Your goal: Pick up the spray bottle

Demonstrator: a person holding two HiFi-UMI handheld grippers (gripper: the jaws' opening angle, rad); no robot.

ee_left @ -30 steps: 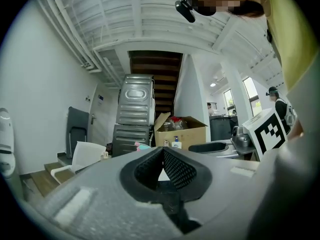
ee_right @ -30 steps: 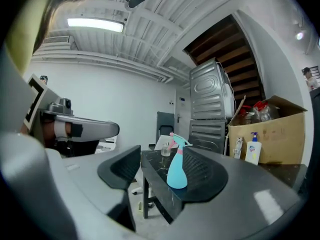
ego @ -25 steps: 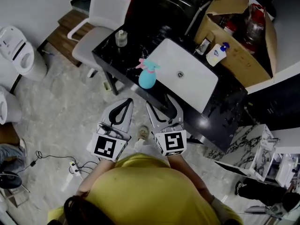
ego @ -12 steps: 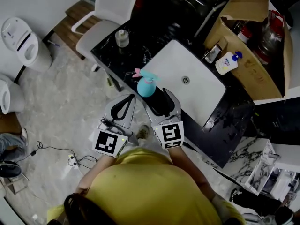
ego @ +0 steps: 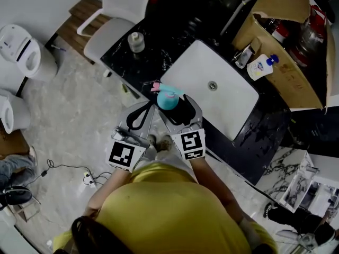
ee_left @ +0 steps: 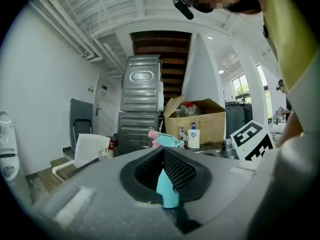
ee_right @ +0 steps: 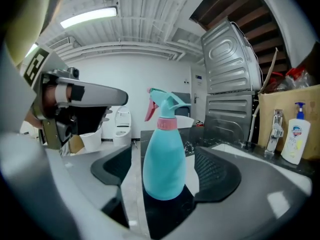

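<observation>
my right gripper (ee_right: 164, 170) had just been opening, wide around the spray bottle (ee_right: 164, 149) at the near edge of the counter (ego: 153, 62) — not pressing it, left gripper (ee_left: 163, 151) closed, empty

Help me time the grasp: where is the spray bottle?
Right gripper view: the spray bottle stands on the counter, left of the sink, between the right gripper's jaws, which have just been opening and clear it.
</observation>
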